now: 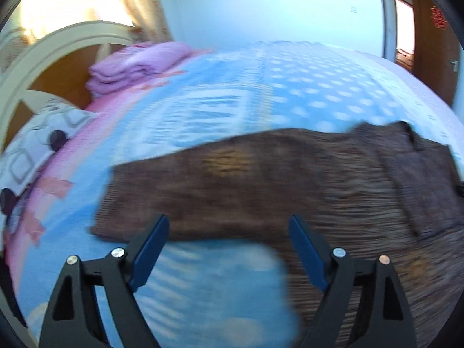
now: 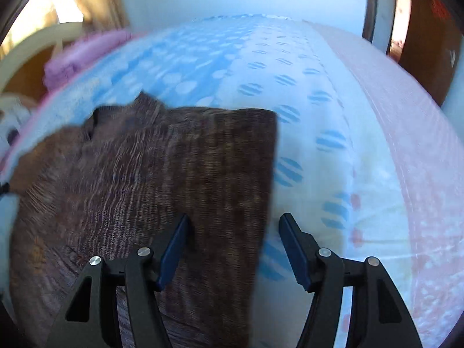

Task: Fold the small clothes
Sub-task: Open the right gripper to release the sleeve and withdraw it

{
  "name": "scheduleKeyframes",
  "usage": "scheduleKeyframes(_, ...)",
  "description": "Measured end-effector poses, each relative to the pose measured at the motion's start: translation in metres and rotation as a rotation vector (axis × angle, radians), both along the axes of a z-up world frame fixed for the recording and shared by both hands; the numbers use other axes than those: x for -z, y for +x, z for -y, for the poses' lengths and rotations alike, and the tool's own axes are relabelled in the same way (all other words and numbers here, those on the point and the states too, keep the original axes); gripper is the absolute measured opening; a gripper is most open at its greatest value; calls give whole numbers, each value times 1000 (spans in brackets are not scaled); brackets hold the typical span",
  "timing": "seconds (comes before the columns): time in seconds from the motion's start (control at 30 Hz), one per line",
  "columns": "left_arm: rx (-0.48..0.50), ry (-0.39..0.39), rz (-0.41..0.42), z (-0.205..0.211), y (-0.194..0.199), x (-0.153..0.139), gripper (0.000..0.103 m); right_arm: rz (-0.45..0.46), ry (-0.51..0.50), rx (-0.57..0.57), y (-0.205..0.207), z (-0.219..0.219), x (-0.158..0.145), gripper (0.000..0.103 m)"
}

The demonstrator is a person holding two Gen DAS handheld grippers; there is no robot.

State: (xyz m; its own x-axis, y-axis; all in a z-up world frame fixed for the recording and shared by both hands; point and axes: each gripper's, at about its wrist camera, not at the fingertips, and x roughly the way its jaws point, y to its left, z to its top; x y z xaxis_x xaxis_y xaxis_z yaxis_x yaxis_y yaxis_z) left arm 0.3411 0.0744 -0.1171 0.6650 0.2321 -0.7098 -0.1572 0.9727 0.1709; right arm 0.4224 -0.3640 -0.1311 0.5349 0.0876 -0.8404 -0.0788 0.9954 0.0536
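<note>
Nearest the cameras, the left claw (image 1: 229, 226) and the right claw (image 2: 232, 226) both stand spread, pinching nothing. Under them a brown knitted garment (image 1: 261, 174) lies flat on the bed (image 1: 261, 87), its sleeves seemingly folded inward, though blur obscures this. Farther back, folded pink bedding (image 1: 136, 63) sits by the headboard (image 1: 43, 58).

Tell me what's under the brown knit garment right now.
The brown knit garment lies flat on the blue patterned bedspread, which shows all around it. Anything beneath the garment itself is covered.
</note>
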Motion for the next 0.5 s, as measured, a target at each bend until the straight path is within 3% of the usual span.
scheduleKeyframes(0.07,-49,50,-3,-28,-1,5,87,16,7,13,-9,7,-9,64)
scheduleKeyframes(0.17,-124,57,-26,-70,-1,14,87,89,34,40,-28,16,-29,64)
scheduleKeyframes(0.33,-252,52,-51,-116,-1,30,87,-8,-95,10,-25,5,-7,63)
scheduleKeyframes(0.43,-312,48,-70,-138,-2,38,88,-4,-98,64,-24,15,-7,63)
scheduleKeyframes(0.5,-337,35,-61,-150,-6,36,88,8,-171,110,-27,19,-16,61)
